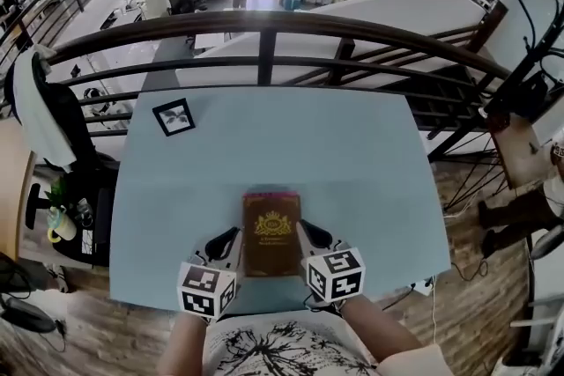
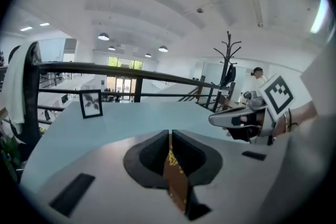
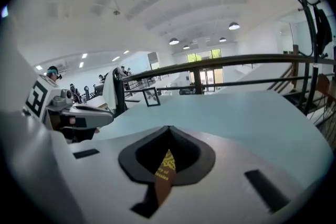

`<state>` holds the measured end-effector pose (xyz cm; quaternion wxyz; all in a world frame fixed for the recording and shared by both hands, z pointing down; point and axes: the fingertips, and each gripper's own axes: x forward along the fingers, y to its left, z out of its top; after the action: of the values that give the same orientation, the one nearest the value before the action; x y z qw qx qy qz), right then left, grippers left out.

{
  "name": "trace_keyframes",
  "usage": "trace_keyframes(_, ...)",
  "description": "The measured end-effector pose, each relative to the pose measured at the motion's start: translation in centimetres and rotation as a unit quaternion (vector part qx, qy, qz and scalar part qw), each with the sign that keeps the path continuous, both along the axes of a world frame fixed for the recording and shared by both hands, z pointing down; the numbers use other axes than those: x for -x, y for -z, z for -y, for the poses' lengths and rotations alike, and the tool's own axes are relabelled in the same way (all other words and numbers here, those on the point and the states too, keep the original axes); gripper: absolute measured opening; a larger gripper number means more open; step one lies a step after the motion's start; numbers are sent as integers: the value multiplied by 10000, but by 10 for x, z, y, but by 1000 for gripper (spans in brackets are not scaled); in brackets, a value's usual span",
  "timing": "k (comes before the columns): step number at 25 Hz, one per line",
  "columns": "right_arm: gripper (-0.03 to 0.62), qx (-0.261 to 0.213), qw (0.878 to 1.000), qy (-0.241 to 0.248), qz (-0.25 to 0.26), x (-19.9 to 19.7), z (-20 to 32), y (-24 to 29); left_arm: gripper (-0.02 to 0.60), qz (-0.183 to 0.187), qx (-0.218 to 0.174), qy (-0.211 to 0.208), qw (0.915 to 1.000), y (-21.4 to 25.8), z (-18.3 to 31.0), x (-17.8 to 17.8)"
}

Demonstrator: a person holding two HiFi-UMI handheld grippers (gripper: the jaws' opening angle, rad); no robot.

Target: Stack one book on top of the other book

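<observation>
A brown book (image 1: 271, 235) with gold print lies flat near the front edge of the light-blue table (image 1: 264, 145). A thin pink edge of a second book (image 1: 271, 192) shows under its far end. My left gripper (image 1: 233, 234) hangs at the brown book's left side and my right gripper (image 1: 305, 230) at its right side. In the left gripper view the jaws (image 2: 170, 132) are together, and a sliver of the brown book (image 2: 177, 181) shows through the slit. The right gripper view (image 3: 169, 127) shows the same sliver (image 3: 164, 176). Neither grips anything.
A small framed picture (image 1: 174, 116) stands at the table's far left. A dark railing (image 1: 264, 31) runs behind the table over a drop to a lower floor. A chair draped in white cloth (image 1: 35, 110) is at the left, and a coat rack (image 2: 228, 60) at the right.
</observation>
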<state>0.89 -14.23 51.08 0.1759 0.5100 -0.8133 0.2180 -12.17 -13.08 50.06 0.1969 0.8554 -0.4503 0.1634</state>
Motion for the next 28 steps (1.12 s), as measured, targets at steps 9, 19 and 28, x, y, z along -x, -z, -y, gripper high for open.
trace_keyframes(9,-7,-2102,9767,426,-30,19,-3,119,23,-537,-1784,-89,9824,126,0,4)
trace_keyframes(19,-8,-3216,9432,809,195,30,-16,180,17,-687,-2727,-51,9596,189,-6,15)
trace_keyframes(28,-9,-3096,9475,770,209,30,-13,171,14,-744,-2636,-3,9618,182,-5,19)
